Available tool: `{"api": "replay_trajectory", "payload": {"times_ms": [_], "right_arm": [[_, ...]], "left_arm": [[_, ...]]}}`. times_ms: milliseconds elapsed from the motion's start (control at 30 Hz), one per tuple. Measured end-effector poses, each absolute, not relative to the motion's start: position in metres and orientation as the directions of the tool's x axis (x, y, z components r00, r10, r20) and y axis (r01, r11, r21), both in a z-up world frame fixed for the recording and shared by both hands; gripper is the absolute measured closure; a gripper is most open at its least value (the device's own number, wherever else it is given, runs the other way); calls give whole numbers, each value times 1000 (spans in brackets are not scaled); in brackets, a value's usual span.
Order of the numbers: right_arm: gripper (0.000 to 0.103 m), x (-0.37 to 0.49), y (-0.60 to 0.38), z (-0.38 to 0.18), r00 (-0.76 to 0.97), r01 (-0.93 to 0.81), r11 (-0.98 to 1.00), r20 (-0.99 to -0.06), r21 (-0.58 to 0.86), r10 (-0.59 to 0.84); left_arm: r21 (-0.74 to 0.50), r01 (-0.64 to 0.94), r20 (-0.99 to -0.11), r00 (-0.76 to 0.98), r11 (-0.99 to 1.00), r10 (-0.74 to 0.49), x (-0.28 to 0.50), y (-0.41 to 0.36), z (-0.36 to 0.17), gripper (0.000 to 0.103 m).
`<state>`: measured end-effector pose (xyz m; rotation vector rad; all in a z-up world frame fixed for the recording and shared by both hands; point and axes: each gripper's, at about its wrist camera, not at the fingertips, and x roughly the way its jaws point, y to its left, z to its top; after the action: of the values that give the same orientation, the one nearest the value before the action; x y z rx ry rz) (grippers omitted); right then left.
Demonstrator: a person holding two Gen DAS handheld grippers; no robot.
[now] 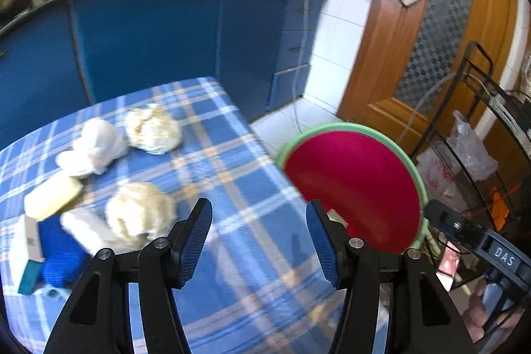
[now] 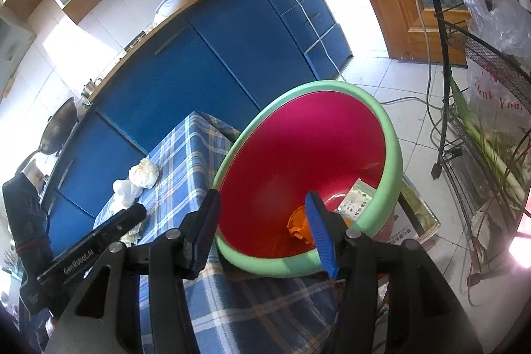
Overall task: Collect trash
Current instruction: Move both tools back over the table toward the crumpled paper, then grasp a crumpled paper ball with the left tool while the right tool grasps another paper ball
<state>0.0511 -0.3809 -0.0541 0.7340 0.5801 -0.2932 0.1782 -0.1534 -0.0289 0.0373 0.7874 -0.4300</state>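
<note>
On the blue plaid tablecloth [image 1: 232, 181] lie two crumpled cream paper balls [image 1: 141, 213] [image 1: 154, 128], a white tissue wad [image 1: 96, 145], a pale yellow block [image 1: 53, 194], a blue item [image 1: 61, 254] and a small box [image 1: 25, 251]. My left gripper [image 1: 259, 238] hangs open above the cloth, just right of the nearer ball, with nothing between its fingers. A red bin with a green rim [image 2: 388, 135] stands at the table's right edge. It holds an orange scrap [image 2: 297, 221] and a green-white packet [image 2: 356, 198]. My right gripper [image 2: 264, 234] is open astride the bin's near rim, gripping nothing.
Blue cabinets [image 1: 149, 32] run behind the table, with pots and a wok on the counter. A black wire rack [image 2: 481, 108] with plastic bags and green onions stands to the right. Cables [image 2: 428, 82] trail over the tiled floor before a wooden door [image 1: 391, 55].
</note>
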Motion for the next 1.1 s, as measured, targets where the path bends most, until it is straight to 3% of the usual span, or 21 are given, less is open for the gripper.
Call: {"api": "replay_trajectory", "payload": {"times_ms": [200, 433, 1100], "right_arm": [[47, 50, -373, -53, 798, 444, 719, -601, 535, -46], [44, 52, -367, -52, 784, 455, 720, -620, 525, -43], [41, 75, -350, -45, 744, 467, 761, -665, 450, -63]], "left_arm": [[-99, 316, -686, 665, 943, -295, 186, -120, -25, 42], [-50, 238, -704, 680, 970, -203, 204, -88, -31, 29], [3, 290, -758, 625, 957, -187, 227, -101, -69, 30]]}}
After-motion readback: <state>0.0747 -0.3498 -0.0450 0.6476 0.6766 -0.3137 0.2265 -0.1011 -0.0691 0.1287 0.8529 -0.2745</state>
